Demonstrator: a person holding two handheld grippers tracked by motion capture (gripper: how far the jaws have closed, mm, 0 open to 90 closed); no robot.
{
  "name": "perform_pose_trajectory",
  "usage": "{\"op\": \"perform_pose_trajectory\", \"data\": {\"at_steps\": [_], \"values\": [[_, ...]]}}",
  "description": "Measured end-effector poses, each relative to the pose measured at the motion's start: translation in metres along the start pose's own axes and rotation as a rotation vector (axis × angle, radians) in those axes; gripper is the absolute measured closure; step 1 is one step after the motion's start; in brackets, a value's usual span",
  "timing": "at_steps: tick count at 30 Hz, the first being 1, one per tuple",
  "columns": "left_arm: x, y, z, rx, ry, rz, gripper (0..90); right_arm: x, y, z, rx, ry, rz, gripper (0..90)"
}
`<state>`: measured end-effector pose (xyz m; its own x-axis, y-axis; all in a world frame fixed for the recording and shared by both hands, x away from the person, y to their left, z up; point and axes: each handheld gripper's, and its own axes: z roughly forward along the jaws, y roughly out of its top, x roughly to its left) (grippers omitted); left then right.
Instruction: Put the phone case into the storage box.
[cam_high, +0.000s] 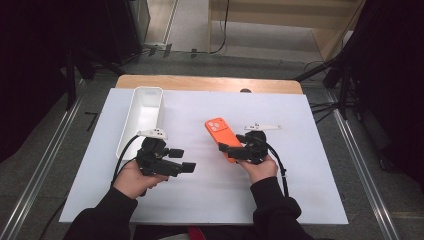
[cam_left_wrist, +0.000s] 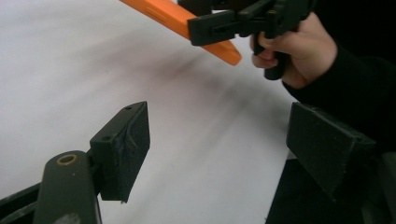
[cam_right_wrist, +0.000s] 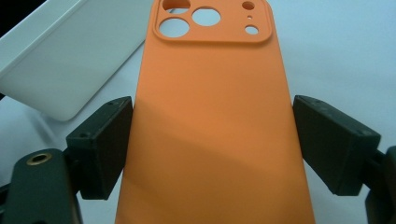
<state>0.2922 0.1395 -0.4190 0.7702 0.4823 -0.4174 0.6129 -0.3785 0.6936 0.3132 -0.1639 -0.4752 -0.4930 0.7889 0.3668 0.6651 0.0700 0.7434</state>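
A: Item count on the white tabletop sheet (cam_high: 210, 200)?

B: 1 orange silicone phone case w/ camera cut-outs (cam_high: 223, 136), 1 long white plastic bin, open top (cam_high: 142, 116), 2 black two-jaw grippers. Bin taken as landmark.

A: Case position?

B: Off to the bin's right, apart from it, clamped in the right gripper (cam_high: 231, 151). In the left gripper view the case (cam_left_wrist: 187, 21) sits tilted, clear of the sheet. In the right gripper view the case (cam_right_wrist: 212, 126) runs lengthwise between the 2 pads, camera end pointing away; 5 cut-outs counted in the camera block, 3 large, 2 small. Bin corner (cam_right_wrist: 60, 60) visible just beyond the case's upper left.

A: Right jaws?

B: Closed onto the case's 2 long edges; both pads touch it.

A: Left gripper (cam_high: 187, 167)?

B: Near the bin's lower end, just to its right, aimed toward the case. Jaws apart, nothing between the pads (cam_left_wrist: 126, 149), bare sheet behind them.

A: Hands?

B: 2, dark sleeves, 1 per gripper. Right hand (cam_left_wrist: 299, 51) seen gripping its handle.
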Motion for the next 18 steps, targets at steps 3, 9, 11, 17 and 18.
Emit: {"op": "perform_pose_trajectory", "data": {"at_steps": [3,9,11,17,18], "values": [[0.002,0.006,0.002,-0.011,0.005,-0.010,22.0,0.003,0.000,-0.002,-0.008,-0.027,-0.004,14.8],[0.009,0.017,0.006,-0.020,0.011,-0.029,22.0,0.013,-0.005,-0.003,-0.025,-0.060,-0.011,14.7],[0.011,0.020,0.008,-0.021,0.013,-0.040,21.9,0.014,-0.007,-0.003,-0.034,-0.067,-0.007,14.7],[0.015,0.029,0.016,-0.011,0.038,-0.060,22.0,0.018,-0.015,-0.008,-0.069,-0.083,-0.002,14.7],[0.016,0.030,0.017,-0.012,0.041,-0.064,22.0,0.019,-0.017,-0.008,-0.074,-0.082,0.003,14.7]]}}
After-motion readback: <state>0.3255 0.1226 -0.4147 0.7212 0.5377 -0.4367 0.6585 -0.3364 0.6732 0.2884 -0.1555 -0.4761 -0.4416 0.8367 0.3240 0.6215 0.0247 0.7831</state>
